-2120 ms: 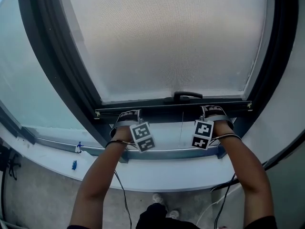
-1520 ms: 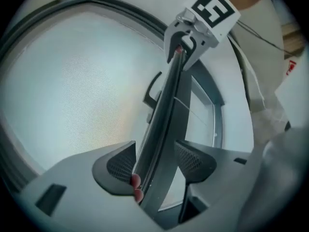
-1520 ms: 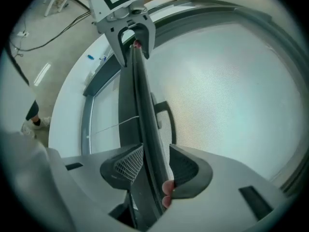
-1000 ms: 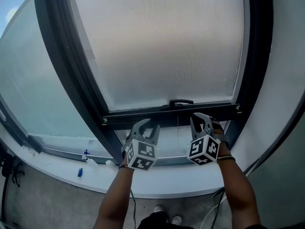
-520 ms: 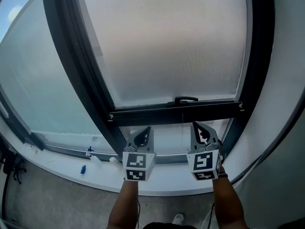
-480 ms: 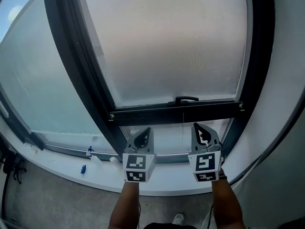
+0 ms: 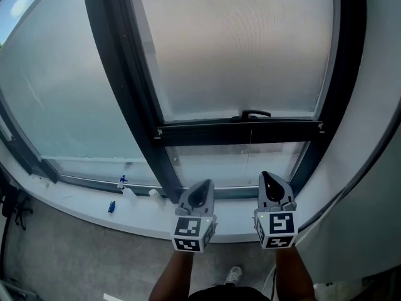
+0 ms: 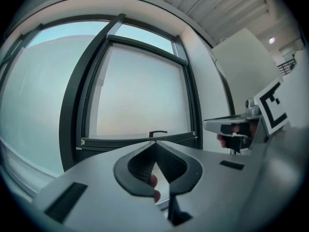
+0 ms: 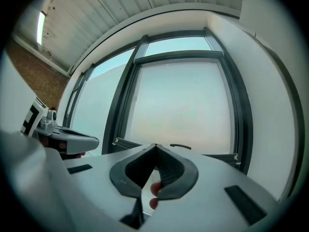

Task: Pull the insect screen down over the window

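Note:
The grey mesh insect screen (image 7: pixel 238 49) fills most of the dark window frame. Its dark bottom bar (image 7: pixel 238 132) with a small handle (image 7: pixel 255 114) hangs a little above the lower frame, with a strip of bare glass (image 7: pixel 232 163) below it. My left gripper (image 7: pixel 202 187) and right gripper (image 7: pixel 269 178) are side by side in front of the sill, back from the bar, both shut with nothing in them. The left gripper view shows the left gripper (image 8: pixel 155 143) below the bar (image 8: pixel 120 142). The right gripper view shows the right gripper (image 9: pixel 154 146) below the handle (image 9: pixel 179 146).
A white sill (image 7: pixel 150 218) runs under the window, with a small blue item (image 7: pixel 111 206) and a little bottle (image 7: pixel 128 192) on it at the left. A large fixed pane (image 7: pixel 62 105) is at the left, a white wall (image 7: pixel 369 137) at the right. Grey floor (image 7: pixel 50 256) lies below.
Both grippers let go of the bottom bar, closed their jaws and drew back toward me, rolling upright. The bar stays where it was in the frame.

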Demonstrator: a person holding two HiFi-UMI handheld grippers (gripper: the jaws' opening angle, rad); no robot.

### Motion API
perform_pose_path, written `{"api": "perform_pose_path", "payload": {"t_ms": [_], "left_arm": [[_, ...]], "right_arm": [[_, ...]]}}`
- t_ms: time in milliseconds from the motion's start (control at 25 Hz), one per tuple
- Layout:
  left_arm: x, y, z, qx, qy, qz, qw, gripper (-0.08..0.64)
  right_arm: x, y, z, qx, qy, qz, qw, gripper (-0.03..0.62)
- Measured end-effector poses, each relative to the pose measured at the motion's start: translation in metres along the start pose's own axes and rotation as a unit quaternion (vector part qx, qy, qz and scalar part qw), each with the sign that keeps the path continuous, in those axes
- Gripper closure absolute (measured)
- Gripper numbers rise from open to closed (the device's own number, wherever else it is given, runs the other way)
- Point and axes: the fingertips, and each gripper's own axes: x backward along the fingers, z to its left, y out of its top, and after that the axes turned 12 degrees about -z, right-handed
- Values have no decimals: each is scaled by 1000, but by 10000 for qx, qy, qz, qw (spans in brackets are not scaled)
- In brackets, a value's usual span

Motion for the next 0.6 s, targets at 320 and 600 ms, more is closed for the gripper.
{"api": "perform_pose_path", "payload": {"t_ms": [320,600], "left_arm": [[48,6,-2,-123,50,4,9999,557],[75,-1,-17,-164,90,36,9998,557]], "right_arm": [[56,-5,26,194,-134,89,9997,586],[92,-11,26,149,-314,143,9993,586]]}}
